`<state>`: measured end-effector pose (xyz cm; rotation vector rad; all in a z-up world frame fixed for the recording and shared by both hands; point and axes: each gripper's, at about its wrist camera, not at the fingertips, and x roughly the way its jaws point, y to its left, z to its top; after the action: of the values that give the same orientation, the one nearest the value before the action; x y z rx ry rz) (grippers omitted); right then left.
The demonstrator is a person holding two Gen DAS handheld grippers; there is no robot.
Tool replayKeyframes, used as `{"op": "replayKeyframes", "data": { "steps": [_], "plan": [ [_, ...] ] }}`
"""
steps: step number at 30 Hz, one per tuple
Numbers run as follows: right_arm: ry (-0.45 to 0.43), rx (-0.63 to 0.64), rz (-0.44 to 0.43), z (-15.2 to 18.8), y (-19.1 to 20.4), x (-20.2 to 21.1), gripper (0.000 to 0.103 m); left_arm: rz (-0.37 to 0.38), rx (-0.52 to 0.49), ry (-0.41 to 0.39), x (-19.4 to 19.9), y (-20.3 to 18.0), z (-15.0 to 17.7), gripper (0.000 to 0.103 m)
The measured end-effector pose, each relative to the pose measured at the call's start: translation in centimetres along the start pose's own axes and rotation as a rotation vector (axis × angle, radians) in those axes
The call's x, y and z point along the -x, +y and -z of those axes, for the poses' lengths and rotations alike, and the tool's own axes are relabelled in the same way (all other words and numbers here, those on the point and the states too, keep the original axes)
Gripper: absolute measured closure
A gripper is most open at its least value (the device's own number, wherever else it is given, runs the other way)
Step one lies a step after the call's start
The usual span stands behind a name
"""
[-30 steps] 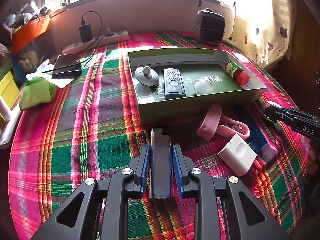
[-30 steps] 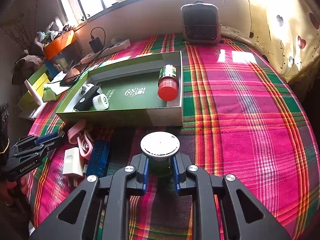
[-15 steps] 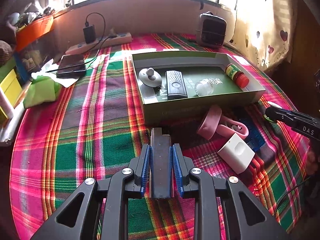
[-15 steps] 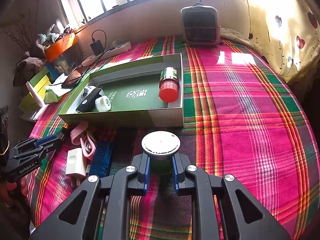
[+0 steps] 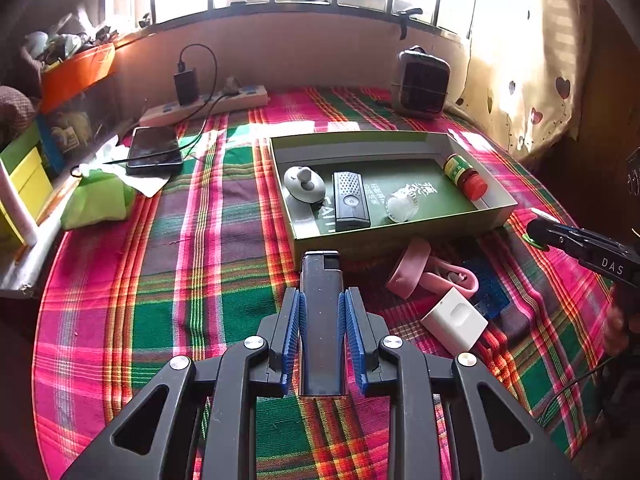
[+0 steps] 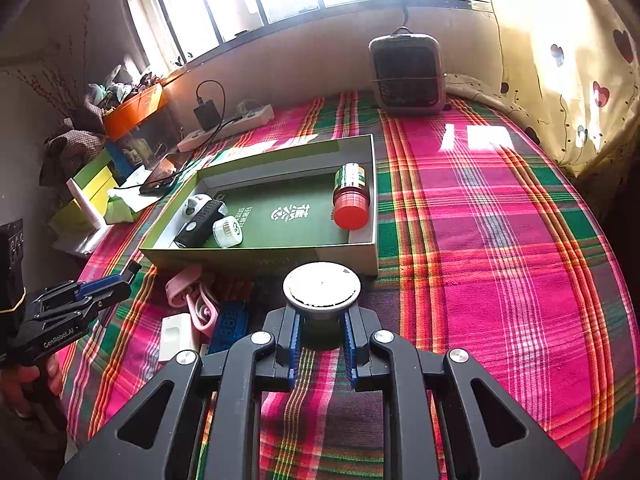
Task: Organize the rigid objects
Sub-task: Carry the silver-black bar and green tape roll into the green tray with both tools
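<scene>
My left gripper (image 5: 321,312) clamps a stiff, light, slick lighter (image 5: 320,300) at mid-body, my right gripper (image 6: 322,330) pinches a small white-lidded jar (image 6: 321,289) below its cap, likely breakable, both just short of the green box (image 5: 400,234).

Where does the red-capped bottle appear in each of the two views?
Left wrist view: the red-capped bottle lies at the far right end of the green box, right of centre.
Right wrist view: the bottle lies against the box's right wall, near the picture's centre.
Shared landmark: the heater under the window.
</scene>
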<state>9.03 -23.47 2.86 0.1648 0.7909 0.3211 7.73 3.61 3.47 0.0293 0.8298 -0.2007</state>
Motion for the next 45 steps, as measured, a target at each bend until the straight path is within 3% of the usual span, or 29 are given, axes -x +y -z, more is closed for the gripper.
{"op": "replayKeyframes", "data": {
  "steps": [16, 25, 32, 45],
  "plan": [
    [-0.051, 0.045, -0.054, -3.5, 2.2, 0.3, 0.085, 0.058, 0.016, -0.051, 0.4, 0.1, -4.9, 0.081],
    [-0.024, 0.050, -0.107, -5.4, 2.7, -2.6, 0.085, 0.122, 0.031, -0.048, -2.2, -0.1, -8.3, 0.081],
    [0.020, 0.063, -0.097, -6.1, 2.8, -5.6, 0.085, 0.179, 0.038, -0.019, -5.1, -0.3, -10.7, 0.081],
    [0.052, 0.067, -0.082, -6.5, 2.4, -8.4, 0.085, 0.226, 0.050, 0.054, -10.1, -1.1, -12.1, 0.081]
  ]
}}
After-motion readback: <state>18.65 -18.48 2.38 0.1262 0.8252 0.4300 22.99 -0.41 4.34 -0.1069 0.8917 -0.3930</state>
